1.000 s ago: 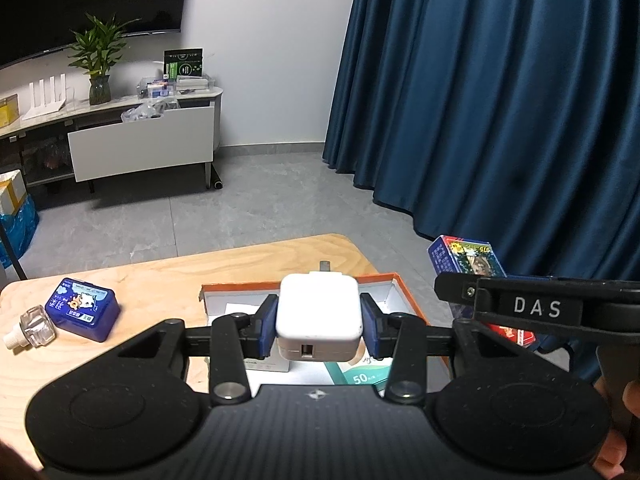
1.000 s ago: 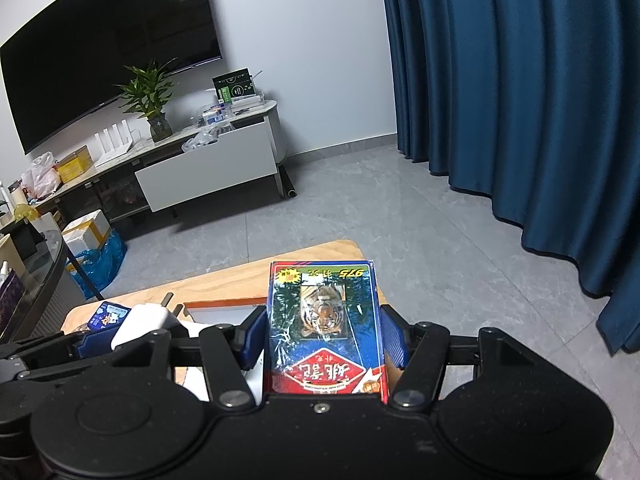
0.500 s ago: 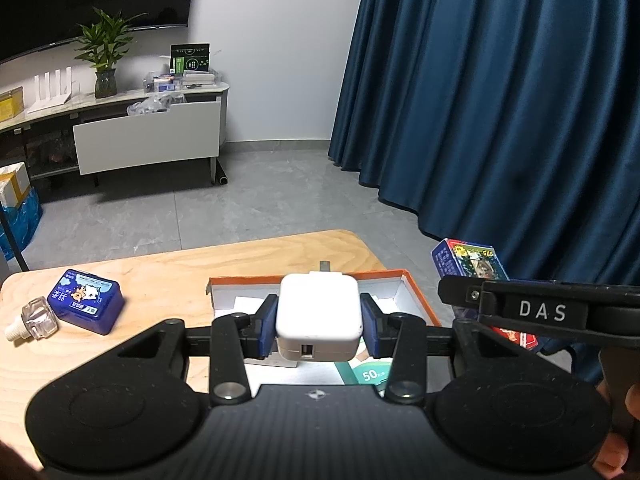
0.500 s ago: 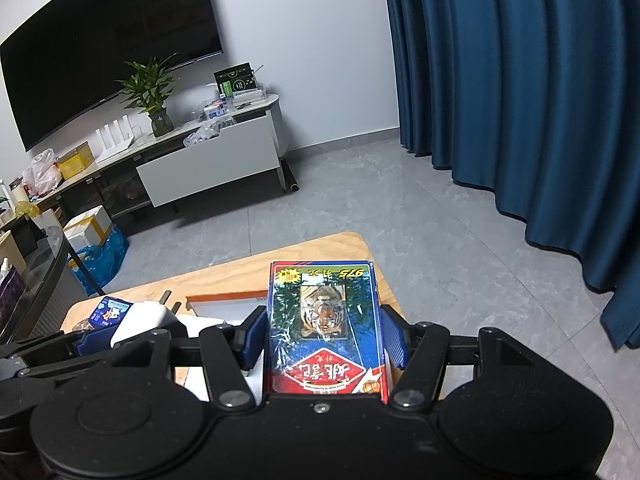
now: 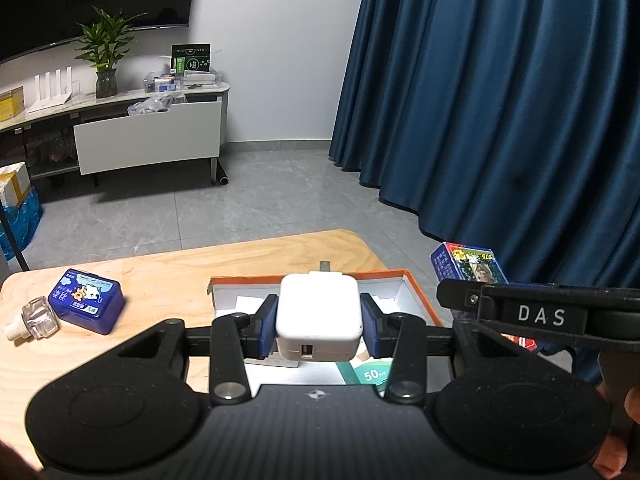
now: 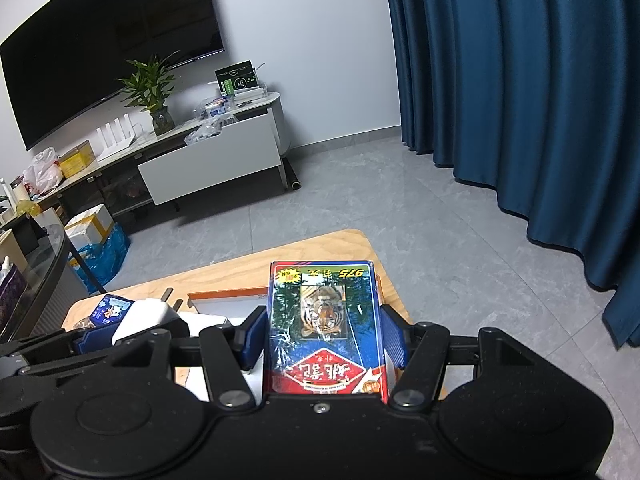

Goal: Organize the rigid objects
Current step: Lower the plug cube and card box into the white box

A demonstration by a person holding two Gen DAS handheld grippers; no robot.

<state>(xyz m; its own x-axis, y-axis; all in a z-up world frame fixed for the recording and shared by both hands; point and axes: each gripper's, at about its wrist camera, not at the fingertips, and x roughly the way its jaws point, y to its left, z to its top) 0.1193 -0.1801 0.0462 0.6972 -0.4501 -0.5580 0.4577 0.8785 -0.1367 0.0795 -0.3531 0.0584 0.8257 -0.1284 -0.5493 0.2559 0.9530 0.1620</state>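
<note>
My left gripper point(image 5: 319, 322) is shut on a white power adapter point(image 5: 319, 312), held above an open orange-rimmed box point(image 5: 420, 296) on the wooden table point(image 5: 168, 276). My right gripper point(image 6: 324, 334) is shut on a blue and red card box with a tiger picture point(image 6: 324, 320), held over the table's right end beside the orange-rimmed box point(image 6: 224, 294). The card box point(image 5: 468, 264) and right gripper show at the right of the left wrist view. The adapter point(image 6: 144, 314) shows at the left of the right wrist view.
A small blue box point(image 5: 86, 300) and a clear little bottle point(image 5: 34, 318) lie on the table's left part. Papers lie inside the orange-rimmed box. Blue curtains point(image 5: 500, 100) hang to the right; a TV cabinet point(image 5: 148, 136) stands across the grey floor.
Both grippers keep their holds. The left wrist view has shifted slightly, with the orange-rimmed box a little further under the adapter.
</note>
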